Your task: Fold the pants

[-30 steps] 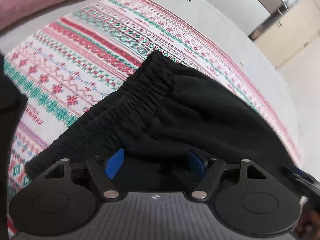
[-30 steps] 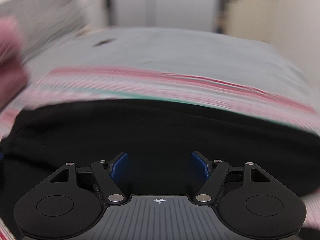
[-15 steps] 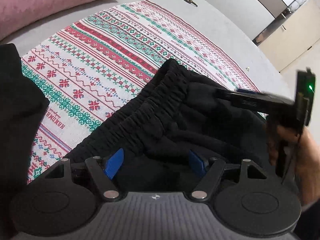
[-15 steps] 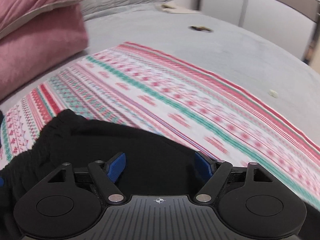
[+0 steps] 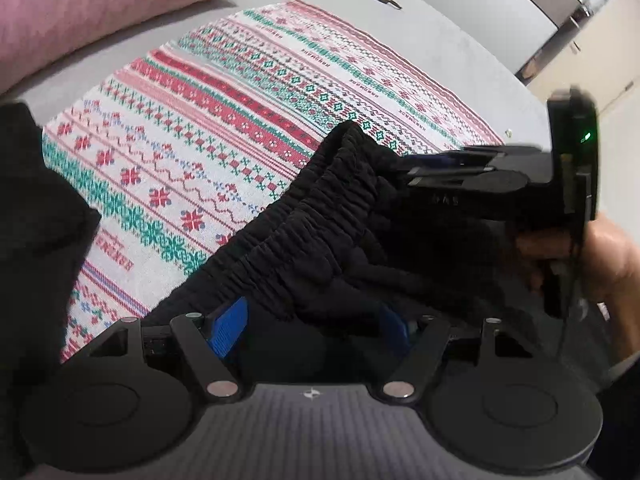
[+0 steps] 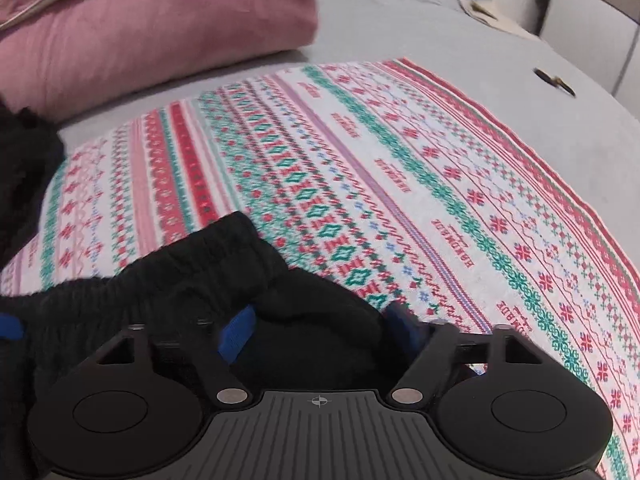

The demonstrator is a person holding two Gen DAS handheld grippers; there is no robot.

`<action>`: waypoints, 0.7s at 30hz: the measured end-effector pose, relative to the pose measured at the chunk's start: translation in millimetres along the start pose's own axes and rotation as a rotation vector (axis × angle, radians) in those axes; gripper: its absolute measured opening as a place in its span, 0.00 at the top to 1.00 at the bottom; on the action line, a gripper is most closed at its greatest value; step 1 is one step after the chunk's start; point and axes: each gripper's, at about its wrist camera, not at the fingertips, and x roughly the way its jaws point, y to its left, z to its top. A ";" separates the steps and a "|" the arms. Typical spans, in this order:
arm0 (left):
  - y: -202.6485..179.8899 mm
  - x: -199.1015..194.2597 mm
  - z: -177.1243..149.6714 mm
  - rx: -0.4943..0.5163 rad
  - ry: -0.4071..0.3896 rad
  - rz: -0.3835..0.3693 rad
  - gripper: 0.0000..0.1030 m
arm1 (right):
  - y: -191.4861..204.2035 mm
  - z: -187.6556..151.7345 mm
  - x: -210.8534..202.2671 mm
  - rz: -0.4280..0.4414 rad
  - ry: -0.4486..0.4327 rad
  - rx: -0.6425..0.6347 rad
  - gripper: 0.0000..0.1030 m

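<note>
Clearly the waistband end is being gathered for a fold: from the left wrist view, the left gripper [image 5: 310, 322] has its blue-padded jaws spread, with the black soft-knit pants [image 5: 332, 236] bunched between and over them, nothing pinched yet. Their ribbed elastic waistband [image 5: 320, 196] runs up in a puckered ridge across the white woven cloth with red and green folk patterns [image 5: 208, 120], which lies on a grey bed [image 5: 460, 48] below a plush pink pillow [image 5: 100, 12]. At the far corner of the waistband the right gripper [image 5: 416, 170] reaches in edge-on; from here I cannot tell its opening. From the right wrist view, the same gripper [image 6: 320, 328] shows jaws apart, straddling a limp hump of black fabric. My judgement: each side next needs to close firmly on the thick elastic edge, then lift together.
</note>
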 end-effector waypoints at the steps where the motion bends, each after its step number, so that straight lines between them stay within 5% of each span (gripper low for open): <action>1: -0.7 0.6 -0.1 0.008 -0.003 0.005 0.05 | 4.0 1.9 -3.1 0.002 -0.003 -0.023 0.73; 2: 0.4 1.3 0.2 0.005 -0.005 0.006 0.05 | 9.9 4.8 -6.9 -0.010 -0.007 -0.051 0.98; 8: 13.1 0.2 2.8 -0.038 -0.007 -0.026 0.06 | 39.1 13.4 -40.6 -0.176 -0.137 -0.126 0.99; 14: 17.7 -3.0 3.9 -0.016 -0.036 0.055 0.06 | 67.8 27.4 -60.0 -0.423 -0.200 -0.257 0.99; 21: 11.0 0.1 -1.1 0.047 -0.037 0.112 0.07 | 70.6 39.3 -14.3 -0.500 -0.097 -0.257 0.99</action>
